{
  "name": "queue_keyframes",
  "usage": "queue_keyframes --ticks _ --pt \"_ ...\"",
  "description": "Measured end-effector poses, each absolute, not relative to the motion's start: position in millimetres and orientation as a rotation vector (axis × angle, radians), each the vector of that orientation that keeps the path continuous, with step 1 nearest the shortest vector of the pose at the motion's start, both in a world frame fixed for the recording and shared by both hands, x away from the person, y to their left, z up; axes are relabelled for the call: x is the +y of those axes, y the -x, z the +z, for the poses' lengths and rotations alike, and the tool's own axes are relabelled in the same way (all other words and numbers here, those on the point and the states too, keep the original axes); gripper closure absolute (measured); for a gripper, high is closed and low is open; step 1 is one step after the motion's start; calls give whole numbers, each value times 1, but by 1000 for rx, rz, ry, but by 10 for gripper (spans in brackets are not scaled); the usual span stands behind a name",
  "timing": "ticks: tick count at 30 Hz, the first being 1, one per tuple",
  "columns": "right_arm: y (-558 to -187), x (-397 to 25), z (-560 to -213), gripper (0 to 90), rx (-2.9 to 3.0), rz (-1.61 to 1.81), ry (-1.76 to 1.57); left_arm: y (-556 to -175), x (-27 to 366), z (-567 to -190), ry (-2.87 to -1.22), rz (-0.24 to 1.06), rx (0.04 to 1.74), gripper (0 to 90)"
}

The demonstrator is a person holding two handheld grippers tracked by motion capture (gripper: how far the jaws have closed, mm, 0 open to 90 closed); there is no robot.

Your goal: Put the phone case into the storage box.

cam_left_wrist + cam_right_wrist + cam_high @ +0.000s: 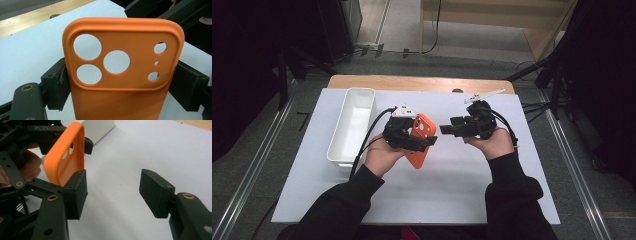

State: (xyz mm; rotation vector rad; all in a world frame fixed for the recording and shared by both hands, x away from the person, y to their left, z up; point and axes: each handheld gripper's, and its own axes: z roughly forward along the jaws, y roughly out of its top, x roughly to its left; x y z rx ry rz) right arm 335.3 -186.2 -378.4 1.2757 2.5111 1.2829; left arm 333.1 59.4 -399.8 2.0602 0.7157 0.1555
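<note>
You've got L claw (424, 142) clamping case (421, 131) by its sides, raised off bench; R claw (447, 129) wide, set for handover.

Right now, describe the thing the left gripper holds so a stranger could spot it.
On the white sheet covering the table, right of the long white bin, the left gripper clamps an orange phone case. It is the only orange item, with round camera cutouts.
</note>
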Motion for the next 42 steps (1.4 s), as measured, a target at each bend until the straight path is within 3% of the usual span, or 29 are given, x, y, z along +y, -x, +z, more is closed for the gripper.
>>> queue_keyframes --ticks 10,21,42 --pt "-326 -190 -390 274 2554 1314 -1081 -334 65 -397 -2069 132 699 161" --pt "-310 -192 -401 230 2593 1273 -1038 -335 72 -391 -2054 125 692 161" --pt "-280 -201 -415 229 2579 1286 -1028 -337 72 -393 -2070 98 668 161"
